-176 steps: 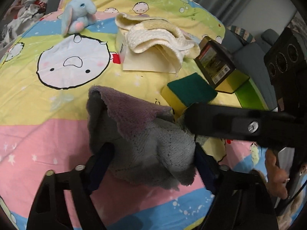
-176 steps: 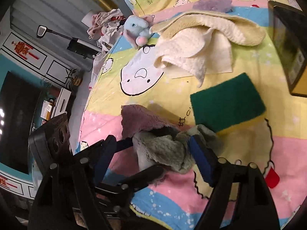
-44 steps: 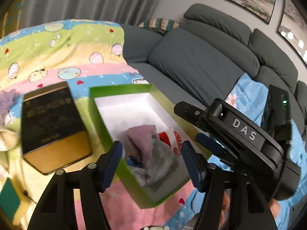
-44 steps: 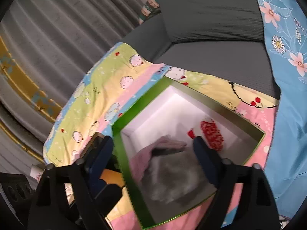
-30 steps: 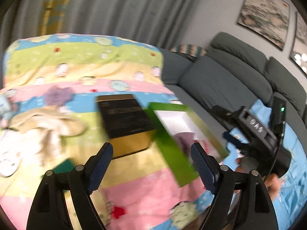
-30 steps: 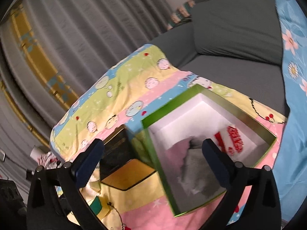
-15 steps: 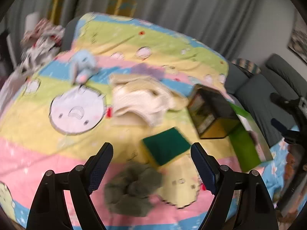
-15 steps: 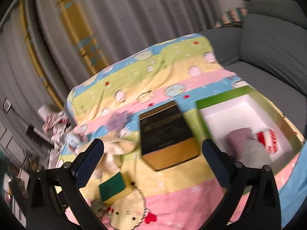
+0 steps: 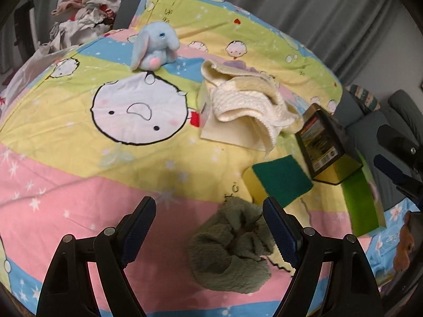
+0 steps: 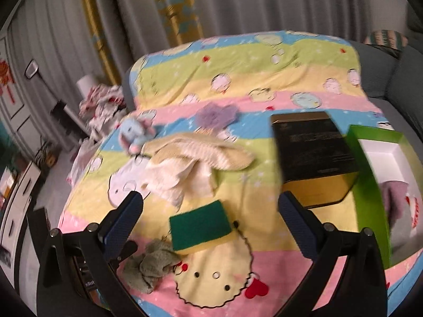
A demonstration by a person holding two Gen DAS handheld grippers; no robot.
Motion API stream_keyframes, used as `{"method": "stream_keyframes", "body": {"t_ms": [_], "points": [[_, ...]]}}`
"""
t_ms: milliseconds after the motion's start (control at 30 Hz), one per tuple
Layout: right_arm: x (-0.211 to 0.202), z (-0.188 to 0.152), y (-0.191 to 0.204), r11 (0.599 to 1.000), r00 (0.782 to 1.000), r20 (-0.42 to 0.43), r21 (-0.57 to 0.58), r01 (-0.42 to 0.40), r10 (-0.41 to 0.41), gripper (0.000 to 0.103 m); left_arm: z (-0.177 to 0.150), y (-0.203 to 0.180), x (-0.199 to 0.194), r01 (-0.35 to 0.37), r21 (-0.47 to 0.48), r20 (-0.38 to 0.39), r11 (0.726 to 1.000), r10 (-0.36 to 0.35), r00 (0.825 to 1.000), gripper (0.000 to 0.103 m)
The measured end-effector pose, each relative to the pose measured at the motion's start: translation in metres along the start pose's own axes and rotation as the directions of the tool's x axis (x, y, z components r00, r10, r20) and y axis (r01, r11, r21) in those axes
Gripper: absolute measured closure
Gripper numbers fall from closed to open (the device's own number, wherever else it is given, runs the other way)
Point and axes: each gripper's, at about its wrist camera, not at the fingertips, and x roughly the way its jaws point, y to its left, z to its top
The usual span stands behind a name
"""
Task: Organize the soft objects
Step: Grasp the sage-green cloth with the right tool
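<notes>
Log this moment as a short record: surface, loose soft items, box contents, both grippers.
surface: cartoon blanket
loose soft items: green cloth; sponge; cream towel; blue elephant
green box: open, holds purple cloth
black box: beside green box
left gripper: open, above green cloth
right gripper: open, empty
</notes>
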Motion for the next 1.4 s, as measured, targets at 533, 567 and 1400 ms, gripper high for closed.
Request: {"method": "stream_keyframes", "body": {"t_ms": [533,567,1400], "points": [[0.053,-0.026,0.014,0.986,0.954,-0.252,0.056,-0.156,0.165,0.001,-0.005,0.009,0.018,-0.055,-0.034,-0.128,0.998,0.050,0.991,0.020],[0.054,-0.028,0.011,0.983,0.951,-0.253,0.076,-0.165,0.179,0.001,-0.006,0.009,0.019,-0.052,-0.035,-0.136,0.998,0.047,0.990,0.020],[0.088,-0.052,0.029,0.928,0.841,-0.393,0.146,-0.343,0.373,0.027,-0.019,-0.008,0.005,-0.040,0.065,-0.181,0.997,0.051,0.982,0.020]]}}
